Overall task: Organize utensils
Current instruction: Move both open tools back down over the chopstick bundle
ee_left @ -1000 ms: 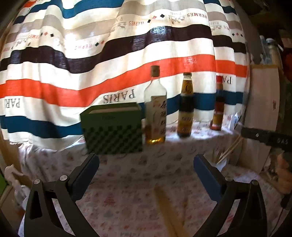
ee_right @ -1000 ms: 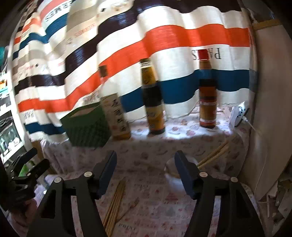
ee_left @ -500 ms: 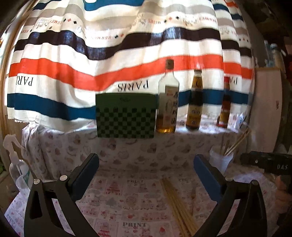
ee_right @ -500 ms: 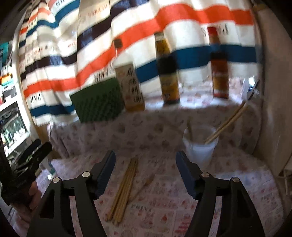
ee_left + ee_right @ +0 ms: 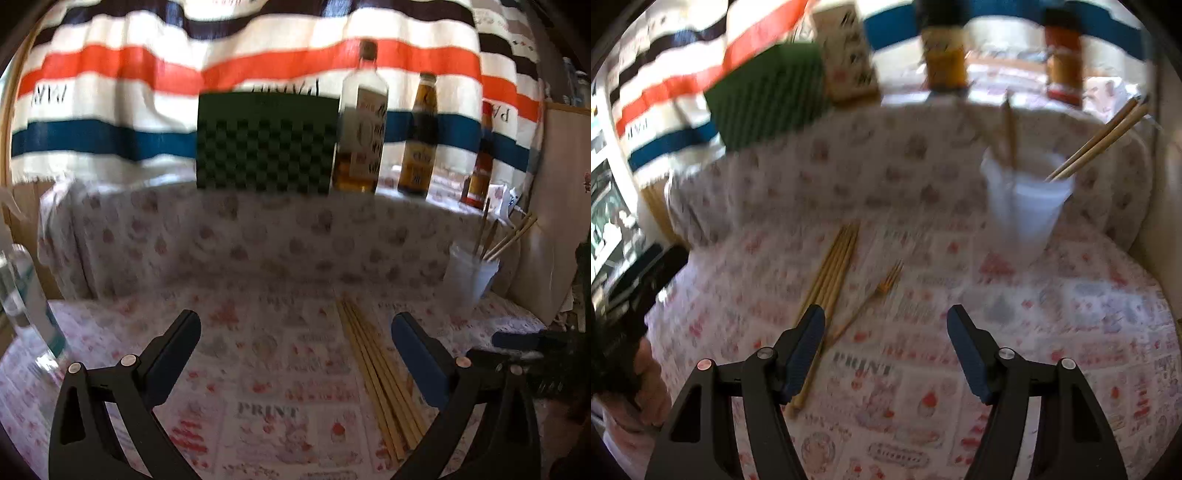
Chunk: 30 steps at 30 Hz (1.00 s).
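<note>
The right claw (image 5: 885, 317) hangs wide and empty above the chopsticks (image 5: 831, 269), which lie bundled lengthwise, tips toward the cup (image 5: 1027, 199).

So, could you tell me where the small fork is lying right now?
In the right wrist view the fork lies flat on the printed tablecloth, just right of the loose chopsticks and down-left of the white cup.
</note>
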Tool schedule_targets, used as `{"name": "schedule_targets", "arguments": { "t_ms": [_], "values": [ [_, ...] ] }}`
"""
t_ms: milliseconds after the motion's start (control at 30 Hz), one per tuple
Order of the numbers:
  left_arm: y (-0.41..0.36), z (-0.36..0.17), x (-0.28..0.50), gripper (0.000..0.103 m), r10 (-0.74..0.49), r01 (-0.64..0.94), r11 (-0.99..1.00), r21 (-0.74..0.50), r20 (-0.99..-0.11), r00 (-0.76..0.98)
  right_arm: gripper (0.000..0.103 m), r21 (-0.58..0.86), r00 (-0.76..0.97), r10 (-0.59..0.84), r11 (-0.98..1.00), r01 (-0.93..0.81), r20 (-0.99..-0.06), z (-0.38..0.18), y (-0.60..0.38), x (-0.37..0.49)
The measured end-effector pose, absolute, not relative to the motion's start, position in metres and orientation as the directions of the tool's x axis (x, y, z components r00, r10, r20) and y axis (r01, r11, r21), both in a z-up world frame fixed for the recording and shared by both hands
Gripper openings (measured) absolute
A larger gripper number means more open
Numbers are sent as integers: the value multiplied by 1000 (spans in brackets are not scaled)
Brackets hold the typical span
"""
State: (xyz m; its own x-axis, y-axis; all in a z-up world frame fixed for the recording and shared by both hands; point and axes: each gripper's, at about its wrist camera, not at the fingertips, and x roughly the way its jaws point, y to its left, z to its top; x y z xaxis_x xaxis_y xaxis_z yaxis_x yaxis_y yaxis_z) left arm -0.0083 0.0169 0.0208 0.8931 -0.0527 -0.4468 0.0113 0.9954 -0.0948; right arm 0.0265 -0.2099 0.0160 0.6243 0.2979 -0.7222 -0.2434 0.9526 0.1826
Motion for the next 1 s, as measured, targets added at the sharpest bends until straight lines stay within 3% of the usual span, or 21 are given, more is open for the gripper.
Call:
{"name": "schedule_targets", "arguments": {
  "t_ms": [367,500,1000],
  "values": [
    [26,3,11,102,-104,6,986,-167,-580,808,71,105,561,282,939,-327,-779,-8,-177,21],
    [23,-5,16,102,-53,-23,993,-115,-617,785,71,91,540,282,931,-352,-793,-14,-170,17],
    [27,-15,23,102,9,-87,993,-86,-657,754,71,-43,562,179,933,-358,-807,-27,-152,11]
  ]
}}
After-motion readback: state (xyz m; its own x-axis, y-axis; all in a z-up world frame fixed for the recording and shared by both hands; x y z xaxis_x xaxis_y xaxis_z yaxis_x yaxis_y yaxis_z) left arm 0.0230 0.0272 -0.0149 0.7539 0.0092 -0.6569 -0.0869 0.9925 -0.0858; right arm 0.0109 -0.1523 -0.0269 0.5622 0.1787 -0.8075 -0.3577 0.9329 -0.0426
